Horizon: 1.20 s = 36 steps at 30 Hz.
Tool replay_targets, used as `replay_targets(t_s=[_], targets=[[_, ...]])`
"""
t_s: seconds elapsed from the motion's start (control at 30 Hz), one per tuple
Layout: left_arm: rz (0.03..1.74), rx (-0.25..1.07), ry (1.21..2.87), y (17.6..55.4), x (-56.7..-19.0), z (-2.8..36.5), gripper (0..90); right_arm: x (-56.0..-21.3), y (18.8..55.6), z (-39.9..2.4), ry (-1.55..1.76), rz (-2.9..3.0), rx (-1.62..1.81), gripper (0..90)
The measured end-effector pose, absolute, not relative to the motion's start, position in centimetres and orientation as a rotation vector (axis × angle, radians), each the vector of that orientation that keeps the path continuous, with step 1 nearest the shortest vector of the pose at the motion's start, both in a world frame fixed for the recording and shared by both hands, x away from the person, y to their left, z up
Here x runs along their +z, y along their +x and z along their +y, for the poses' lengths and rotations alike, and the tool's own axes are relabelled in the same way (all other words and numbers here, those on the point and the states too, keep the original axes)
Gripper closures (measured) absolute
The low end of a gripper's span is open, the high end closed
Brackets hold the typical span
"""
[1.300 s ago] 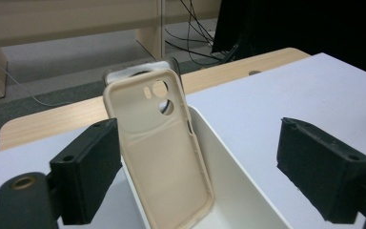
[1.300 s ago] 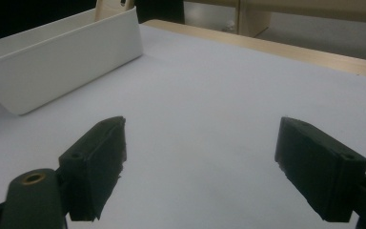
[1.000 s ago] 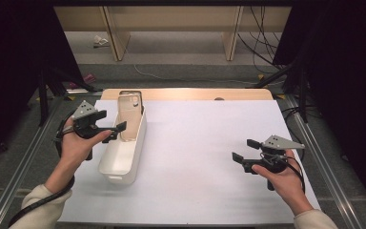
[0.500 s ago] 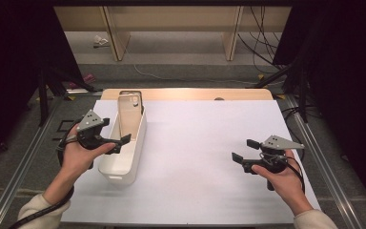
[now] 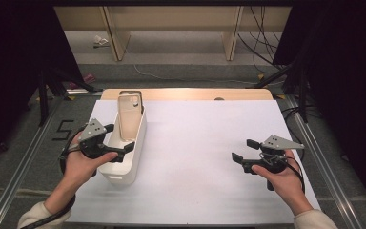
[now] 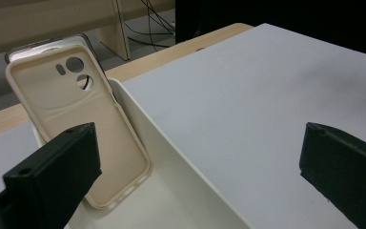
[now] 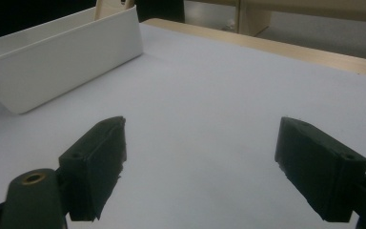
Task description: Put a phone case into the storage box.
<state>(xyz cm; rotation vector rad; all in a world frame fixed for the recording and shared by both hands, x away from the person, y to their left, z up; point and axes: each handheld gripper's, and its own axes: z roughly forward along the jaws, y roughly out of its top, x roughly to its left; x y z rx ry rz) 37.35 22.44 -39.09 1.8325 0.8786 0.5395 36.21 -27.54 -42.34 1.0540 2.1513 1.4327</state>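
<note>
Beige phone case (image 5: 129, 117) leans upright inside white bin (image 5: 132, 168). Left gripper (image 5: 120, 139) straddles bin wall, jaws just opening, released. Right gripper (image 5: 246, 150) well right of bin, released.

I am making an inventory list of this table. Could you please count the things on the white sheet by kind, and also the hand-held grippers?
Phone case, beige: 1
Bin, white: 1
Grippers, black, jaws open: 2, the left gripper and the right gripper
Total: 4
</note>
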Motion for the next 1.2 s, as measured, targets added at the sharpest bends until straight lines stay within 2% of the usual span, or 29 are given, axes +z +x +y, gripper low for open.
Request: replay_targets(t_s=[1.2], targets=[[0.858, 0.561, 1.847, 34.5, -41.3, 23.2, 0.0, -42.4, 36.2, -27.5, 1.052, 2.154, 1.43, 18.5]])
